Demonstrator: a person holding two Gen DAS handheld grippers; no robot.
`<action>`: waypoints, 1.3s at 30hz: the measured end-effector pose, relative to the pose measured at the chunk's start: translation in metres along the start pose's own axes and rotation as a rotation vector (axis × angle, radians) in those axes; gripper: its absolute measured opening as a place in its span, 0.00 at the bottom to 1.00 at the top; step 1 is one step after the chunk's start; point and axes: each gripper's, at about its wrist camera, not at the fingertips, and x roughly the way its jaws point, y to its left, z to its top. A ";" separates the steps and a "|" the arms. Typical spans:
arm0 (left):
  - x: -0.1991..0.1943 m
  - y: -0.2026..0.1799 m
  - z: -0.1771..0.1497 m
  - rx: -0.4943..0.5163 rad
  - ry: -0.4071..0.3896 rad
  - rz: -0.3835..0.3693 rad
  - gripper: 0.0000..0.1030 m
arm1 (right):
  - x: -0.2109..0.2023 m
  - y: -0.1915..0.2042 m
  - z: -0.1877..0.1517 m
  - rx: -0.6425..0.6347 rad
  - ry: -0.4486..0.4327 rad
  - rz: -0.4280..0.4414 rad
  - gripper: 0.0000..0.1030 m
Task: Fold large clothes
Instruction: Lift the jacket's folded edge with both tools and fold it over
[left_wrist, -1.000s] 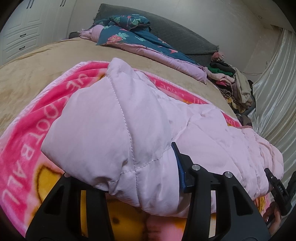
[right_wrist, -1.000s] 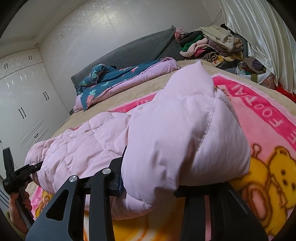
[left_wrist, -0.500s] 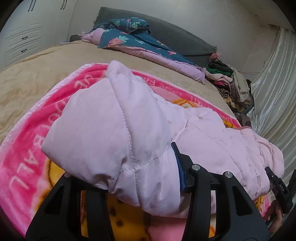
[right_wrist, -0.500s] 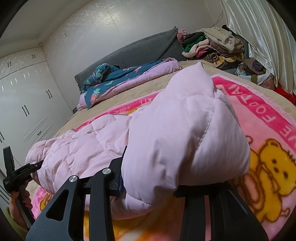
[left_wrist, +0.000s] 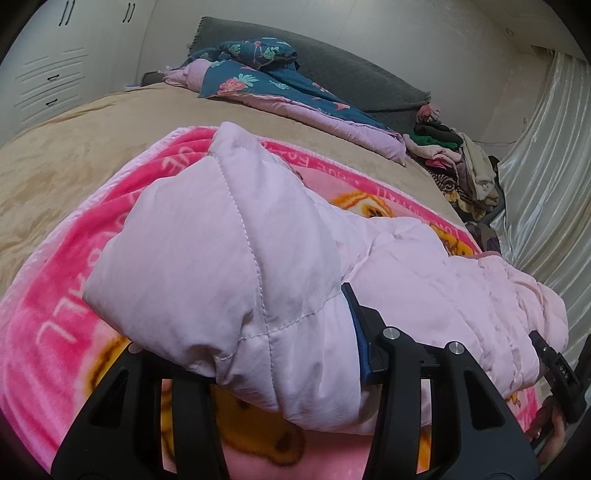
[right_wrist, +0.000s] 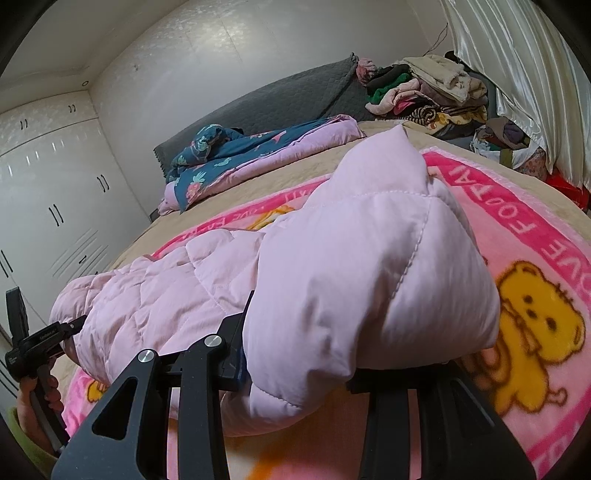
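On the bed, over a pink cartoon-bear blanket, a puffy pale pink jacket hangs stretched between the two grippers. The left gripper has its jaws clamped on one bunched end, and the right gripper pinches the other end the same way. Near the grey headboard lies a blue floral quilt, with a heap of clothes beside the curtain.

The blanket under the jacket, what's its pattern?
Pink blanket with yellow cartoon bears and white lettering, clearest in the right wrist view.
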 end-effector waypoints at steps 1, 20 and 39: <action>-0.003 0.001 -0.002 0.001 0.001 0.000 0.37 | -0.001 0.000 0.000 0.001 0.001 0.000 0.34; -0.044 0.007 -0.032 0.053 0.030 0.002 0.37 | -0.014 -0.012 0.005 -0.012 0.035 0.001 0.34; -0.049 0.022 -0.061 0.076 0.080 0.023 0.43 | 0.008 -0.031 -0.003 0.069 0.135 -0.002 0.41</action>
